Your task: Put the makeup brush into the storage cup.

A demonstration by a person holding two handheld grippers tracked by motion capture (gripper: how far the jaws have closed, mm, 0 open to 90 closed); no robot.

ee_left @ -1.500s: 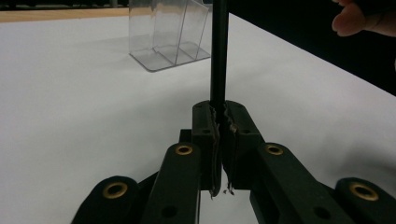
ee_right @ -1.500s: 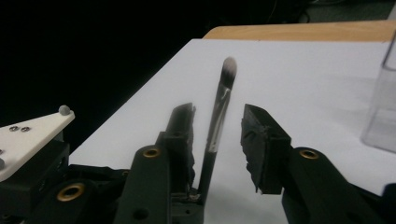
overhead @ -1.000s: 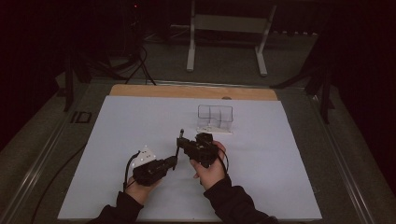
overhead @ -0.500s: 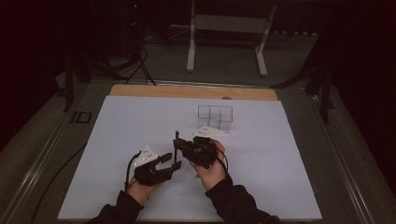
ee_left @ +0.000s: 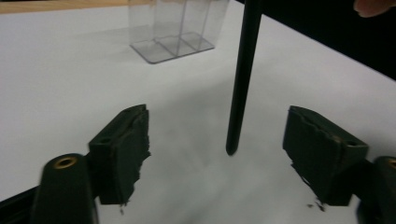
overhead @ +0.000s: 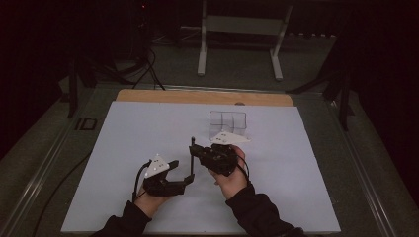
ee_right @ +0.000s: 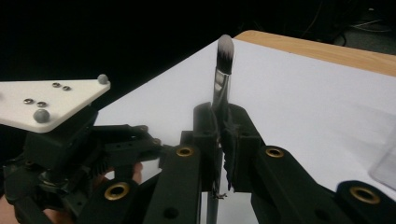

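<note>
nearest the person's edge of the white table sheet (overhead: 123, 148), the left gripper (overhead: 187, 177) sits low in the left hand, pointing across toward the other hand, with its grey three-cornered plate on top. its jaws have just been opening and now stand well apart; in the left gripper view the two black pads (ee_left: 123, 151) show wide on either side, and the dark handle of a makeup brush (ee_left: 243, 70) comes down between them without touching either one. the handle's lower tip hangs just above the sheet, nearer the pad on the right of that view. a little farther up the table, the right gripper (overhead: 193, 150) is held in the right hand and points left, toward the left gripper. its jaws are clamped together on the brush: in the right gripper view the pads (ee_right: 233, 140) press on the handle from both sides, the metal ferrule rises straight up out of them, and the pale, dark-banded bristle tuft (ee_right: 225, 50) stands at the top. in the high view the brush (overhead: 191, 157) is upright, a thin dark stick between the two grippers. beyond the right hand, near it but apart, a clear plastic organiser (overhead: 228, 122) with several compartments stands on the sheet. behind that runs the bare wooden strip (overhead: 197, 96) of the table's far edge.
</note>
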